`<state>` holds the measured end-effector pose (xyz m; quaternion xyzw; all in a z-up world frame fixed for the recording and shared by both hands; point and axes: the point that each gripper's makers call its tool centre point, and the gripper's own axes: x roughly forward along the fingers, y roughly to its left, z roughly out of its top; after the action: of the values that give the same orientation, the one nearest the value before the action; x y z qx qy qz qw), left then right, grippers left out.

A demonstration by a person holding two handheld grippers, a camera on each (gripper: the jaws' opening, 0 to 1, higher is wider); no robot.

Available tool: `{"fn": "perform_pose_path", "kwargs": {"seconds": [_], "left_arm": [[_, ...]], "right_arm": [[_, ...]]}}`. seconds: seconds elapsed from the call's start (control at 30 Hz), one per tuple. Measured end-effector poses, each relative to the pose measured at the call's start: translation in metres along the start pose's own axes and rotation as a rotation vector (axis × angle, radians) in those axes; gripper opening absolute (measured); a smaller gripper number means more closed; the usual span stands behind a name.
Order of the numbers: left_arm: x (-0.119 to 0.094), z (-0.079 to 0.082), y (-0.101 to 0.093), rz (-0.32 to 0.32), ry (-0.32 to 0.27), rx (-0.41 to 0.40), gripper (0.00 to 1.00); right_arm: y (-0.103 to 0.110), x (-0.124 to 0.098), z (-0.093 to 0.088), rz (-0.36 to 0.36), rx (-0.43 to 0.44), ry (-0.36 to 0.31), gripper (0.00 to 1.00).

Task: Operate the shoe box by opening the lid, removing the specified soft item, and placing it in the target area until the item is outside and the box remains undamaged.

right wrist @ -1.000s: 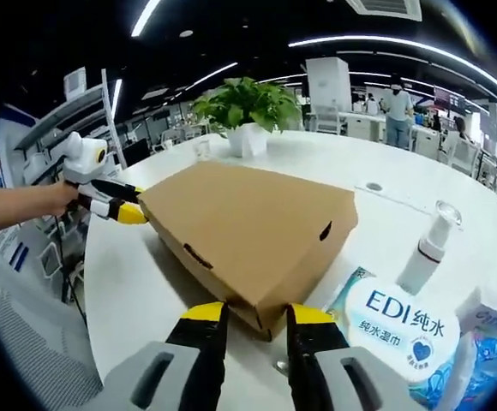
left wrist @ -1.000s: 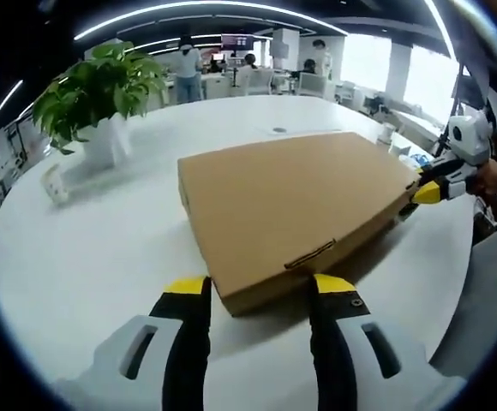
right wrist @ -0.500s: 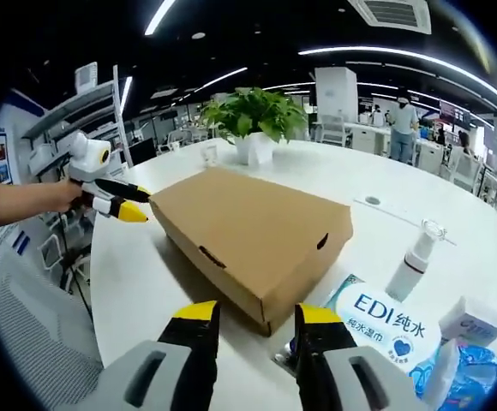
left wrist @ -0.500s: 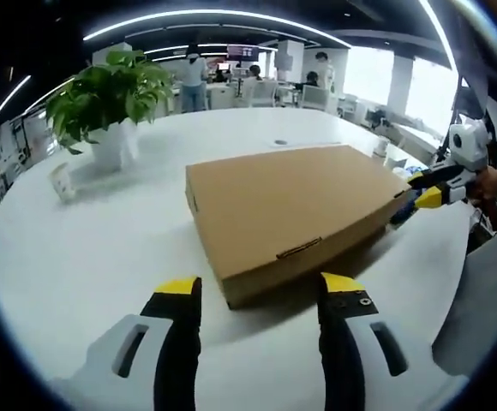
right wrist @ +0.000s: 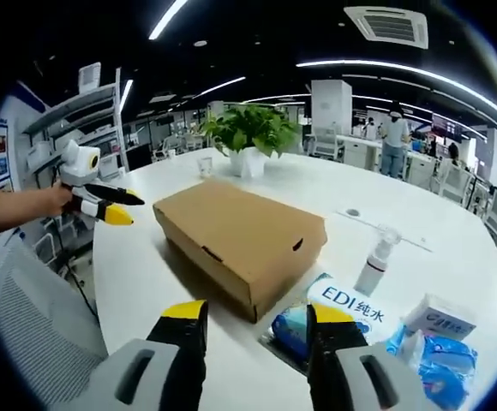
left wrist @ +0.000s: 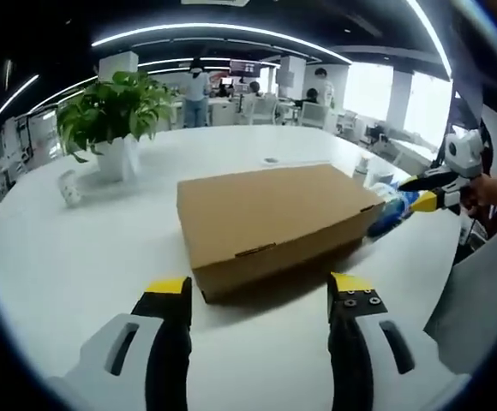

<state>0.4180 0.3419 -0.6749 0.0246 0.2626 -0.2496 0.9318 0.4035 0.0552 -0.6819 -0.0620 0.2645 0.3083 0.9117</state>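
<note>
A closed brown cardboard shoe box (left wrist: 270, 218) (right wrist: 236, 235) lies flat on the round white table (left wrist: 68, 257) (right wrist: 137, 257). In the left gripper view my left gripper (left wrist: 261, 287) is open, its yellow-tipped jaws a short way back from the box's near end. In the right gripper view my right gripper (right wrist: 253, 312) is open too, standing off from a near corner of the box. The other gripper (left wrist: 424, 193) appears at the right beyond the box, and the left one (right wrist: 103, 205) shows at the left, both held by a hand. Nothing is gripped.
A potted green plant (left wrist: 111, 116) (right wrist: 248, 137) stands behind the box. A wet-wipe pack (right wrist: 351, 304), a spray bottle (right wrist: 373, 257), a tissue box (right wrist: 441, 317) and blue packets (right wrist: 428, 360) lie right of the box. A small cup (left wrist: 70, 188) sits near the plant.
Both grippers have pulled back from the box, which now sits flat on the table instead of raised at one end. The jaws look slightly wider apart.
</note>
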Motion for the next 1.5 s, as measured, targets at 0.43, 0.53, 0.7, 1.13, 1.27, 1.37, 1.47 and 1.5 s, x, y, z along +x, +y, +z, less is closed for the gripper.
{"fn": "perform_pose_path", "kwargs": {"seconds": [0.43,0.53,0.7,1.13,1.27,1.37,1.47,1.5], "left_arm": [[-0.026,0.013,-0.027,-0.012,-0.054,0.023,0.74],[-0.03,0.012,-0.035,-0.017,-0.063,0.01,0.77],[-0.037,0.01,-0.046,-0.017,-0.078,-0.002,0.8],[-0.056,0.005,-0.067,-0.016,-0.117,0.029,0.9],[-0.064,0.004,-0.072,-0.004,-0.135,0.027,0.93],[-0.069,0.003,-0.074,0.011,-0.146,0.029,0.95],[-0.074,0.003,-0.078,0.025,-0.16,0.032,0.98],[-0.075,0.003,-0.079,0.029,-0.165,0.035,0.99]], "right_arm": [[-0.041,-0.062,-0.02,-0.152,0.044,-0.02,0.56],[-0.048,-0.075,-0.022,-0.186,0.066,-0.038,0.58],[-0.056,-0.096,-0.027,-0.235,0.091,-0.056,0.63],[-0.057,-0.14,-0.049,-0.321,0.104,-0.075,0.76],[-0.052,-0.148,-0.055,-0.337,0.114,-0.073,0.8],[-0.048,-0.152,-0.057,-0.349,0.11,-0.073,0.83],[-0.041,-0.157,-0.055,-0.354,0.119,-0.093,0.87],[-0.039,-0.157,-0.055,-0.353,0.117,-0.097,0.88]]}}
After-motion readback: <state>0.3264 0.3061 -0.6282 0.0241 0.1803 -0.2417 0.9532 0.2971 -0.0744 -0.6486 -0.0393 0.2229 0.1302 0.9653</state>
